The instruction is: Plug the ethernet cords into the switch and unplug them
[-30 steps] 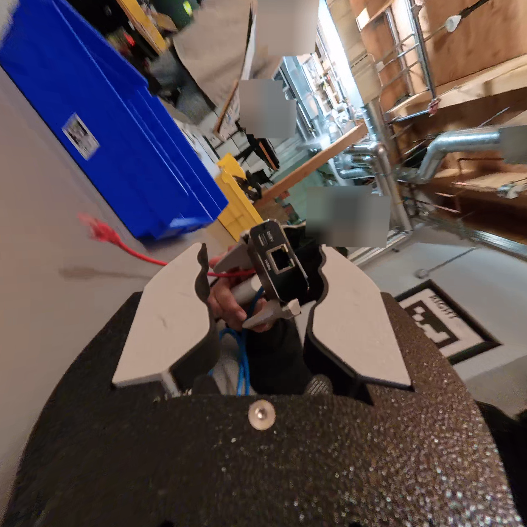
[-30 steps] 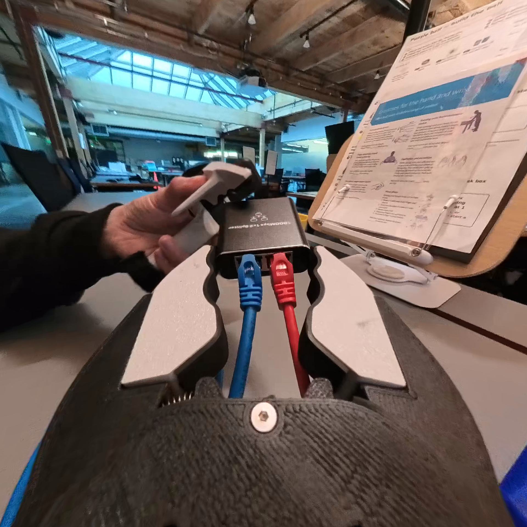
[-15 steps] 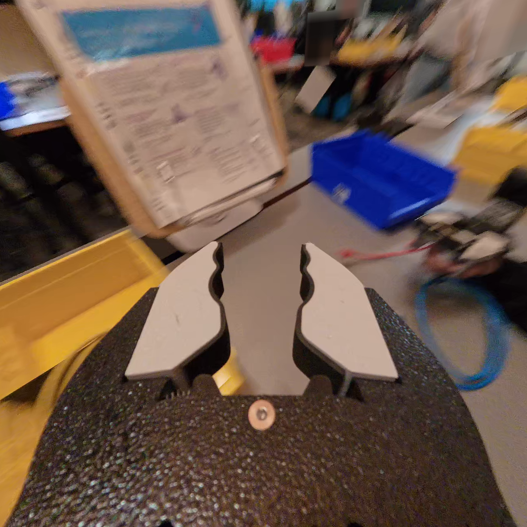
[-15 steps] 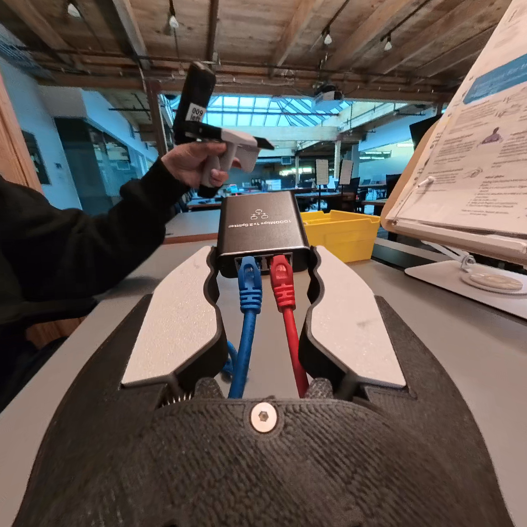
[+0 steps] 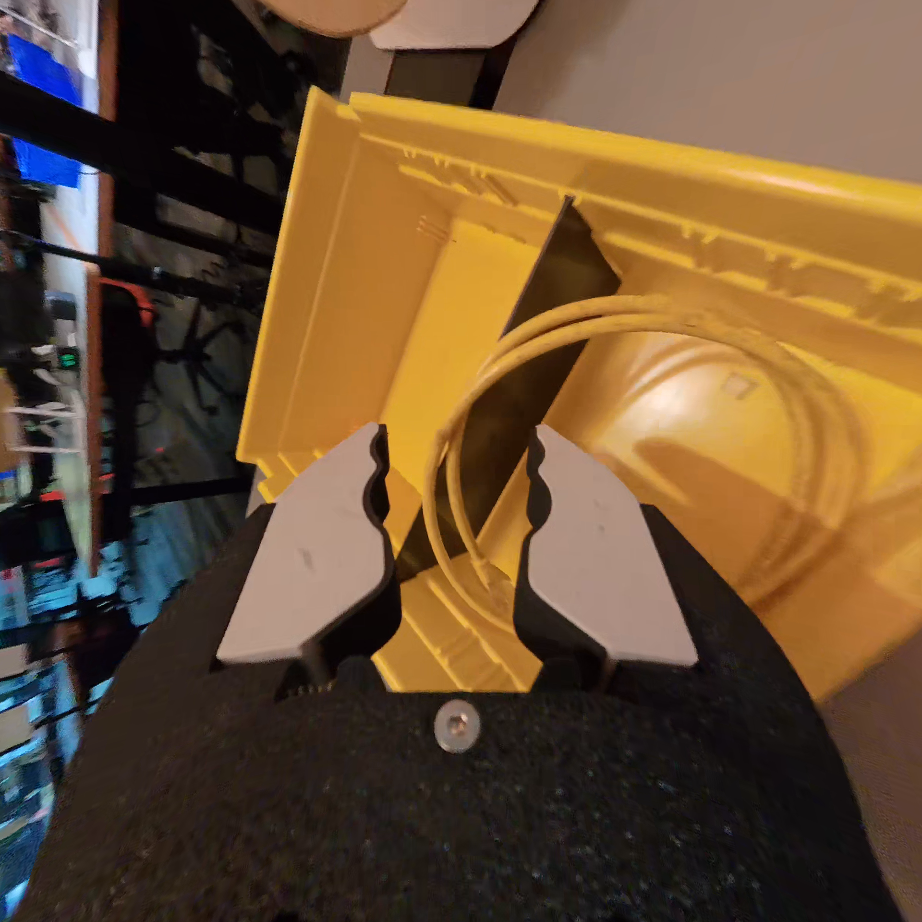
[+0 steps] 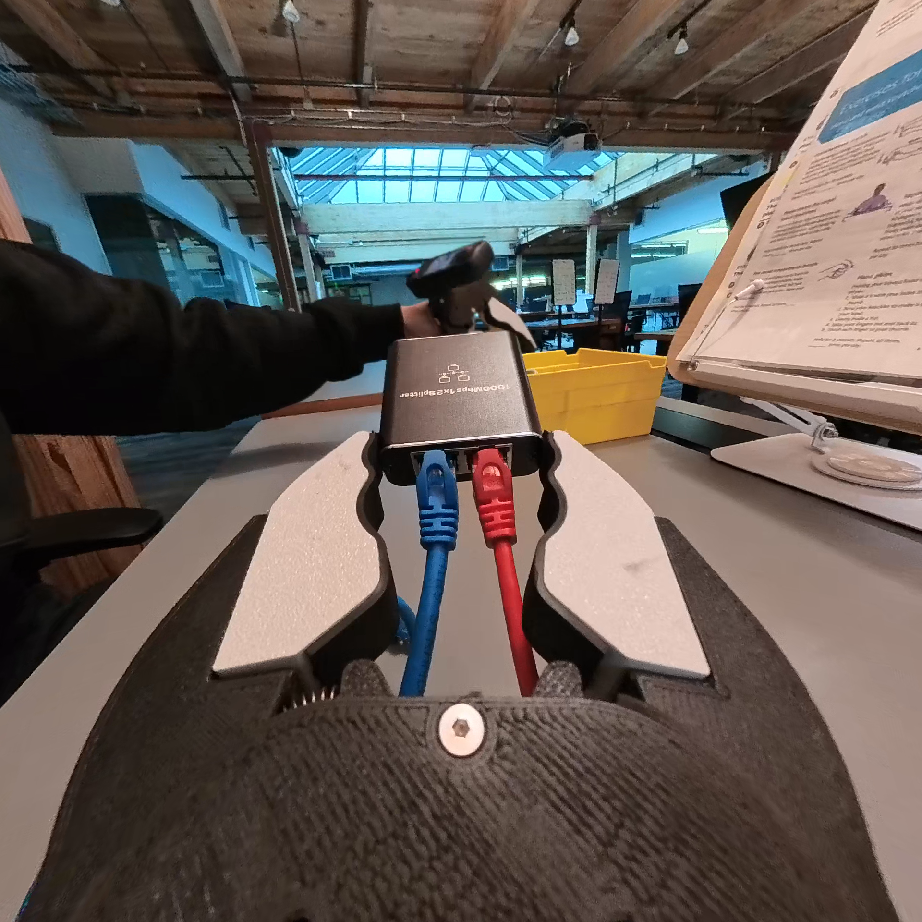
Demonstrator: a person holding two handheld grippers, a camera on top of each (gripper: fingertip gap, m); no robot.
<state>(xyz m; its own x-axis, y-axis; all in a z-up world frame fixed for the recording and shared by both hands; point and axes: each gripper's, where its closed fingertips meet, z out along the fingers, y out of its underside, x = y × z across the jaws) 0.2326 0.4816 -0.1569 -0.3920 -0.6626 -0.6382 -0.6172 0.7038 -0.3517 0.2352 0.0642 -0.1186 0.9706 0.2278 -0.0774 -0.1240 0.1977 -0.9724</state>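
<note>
Since the earlier frames the left gripper had swung away from the switch to hover, jaws wide and empty, over a yellow bin holding a coiled yellow cord. That cord looked light and springy, best pinched at its stiff plug boot. Only the right wrist view showed the right gripper clamping the switch above the table, blue cord and red cord plugged in.
</note>
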